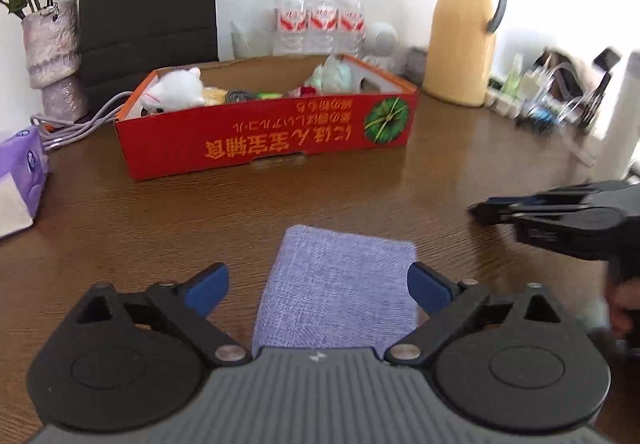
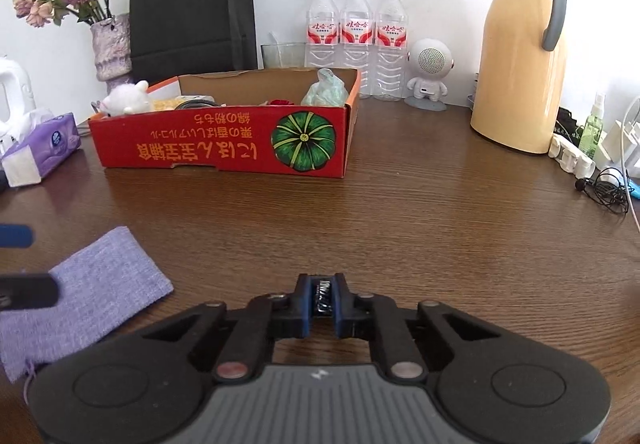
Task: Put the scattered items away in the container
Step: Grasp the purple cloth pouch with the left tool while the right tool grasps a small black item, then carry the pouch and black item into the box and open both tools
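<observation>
Two tools, left tool (image 1: 318, 286) wide over pouch (image 1: 336, 292), right tool (image 2: 322, 298) pinching small dark item (image 2: 322, 296)

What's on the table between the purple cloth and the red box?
Nothing. In the left wrist view, only bare brown table lies between the purple cloth and the red box.

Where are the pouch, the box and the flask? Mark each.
pouch (image 1: 336, 284), left wrist view, middle of the purple fabric.
box (image 2: 224, 148), right wrist view, red front wall.
flask (image 2: 520, 84), right wrist view, yellow body.
</observation>
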The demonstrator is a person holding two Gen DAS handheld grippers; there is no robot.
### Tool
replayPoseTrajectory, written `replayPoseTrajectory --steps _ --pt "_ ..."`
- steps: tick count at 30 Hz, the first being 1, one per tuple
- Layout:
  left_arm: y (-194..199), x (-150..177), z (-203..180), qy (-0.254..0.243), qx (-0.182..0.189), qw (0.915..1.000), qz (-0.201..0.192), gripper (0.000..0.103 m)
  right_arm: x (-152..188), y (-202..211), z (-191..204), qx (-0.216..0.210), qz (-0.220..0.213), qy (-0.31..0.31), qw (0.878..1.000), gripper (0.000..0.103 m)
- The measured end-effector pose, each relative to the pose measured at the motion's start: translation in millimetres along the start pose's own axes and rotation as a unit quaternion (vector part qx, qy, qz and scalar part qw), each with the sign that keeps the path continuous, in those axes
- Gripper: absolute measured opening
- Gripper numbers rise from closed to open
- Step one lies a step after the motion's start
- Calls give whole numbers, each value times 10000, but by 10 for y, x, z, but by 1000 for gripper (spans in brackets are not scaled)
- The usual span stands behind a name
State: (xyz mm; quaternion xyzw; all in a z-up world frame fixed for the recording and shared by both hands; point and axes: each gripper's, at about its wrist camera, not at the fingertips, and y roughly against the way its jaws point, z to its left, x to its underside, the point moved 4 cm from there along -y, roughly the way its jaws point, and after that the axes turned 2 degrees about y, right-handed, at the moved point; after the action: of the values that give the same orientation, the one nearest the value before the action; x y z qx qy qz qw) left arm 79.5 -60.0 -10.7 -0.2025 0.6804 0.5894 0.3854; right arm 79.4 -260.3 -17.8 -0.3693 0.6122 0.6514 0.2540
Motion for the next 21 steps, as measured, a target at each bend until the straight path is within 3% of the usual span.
replayPoseTrajectory --steps 3,5,7,8,9,11,14,21 --pt "-128 88 -46 48 58 9994 333 98 77 117 54 -49 10 -12 10000 9" --pt "-136 152 -56 52 90 9995 284 98 118 185 98 -81 25 -33 10000 9" --pt "-96 190 -83 -43 150 9998 126 87 144 232 157 -149 45 -2 9999 9" --pt "-67 193 -83 -41 156 9999 59 69 152 250 188 -184 54 28 9998 9" --pt "-39 193 -86 -7 145 9999 12 43 158 265 222 -223 60 54 9997 8" --pt "6 196 -99 102 162 9998 -24 19 171 293 308 -304 63 100 9995 8" --pt "82 248 -180 172 38 9998 -112 8 206 350 450 -447 56 165 9989 8" --pt "394 303 -283 439 184 9983 -334 7 253 628 592 -617 -214 123 9978 8"
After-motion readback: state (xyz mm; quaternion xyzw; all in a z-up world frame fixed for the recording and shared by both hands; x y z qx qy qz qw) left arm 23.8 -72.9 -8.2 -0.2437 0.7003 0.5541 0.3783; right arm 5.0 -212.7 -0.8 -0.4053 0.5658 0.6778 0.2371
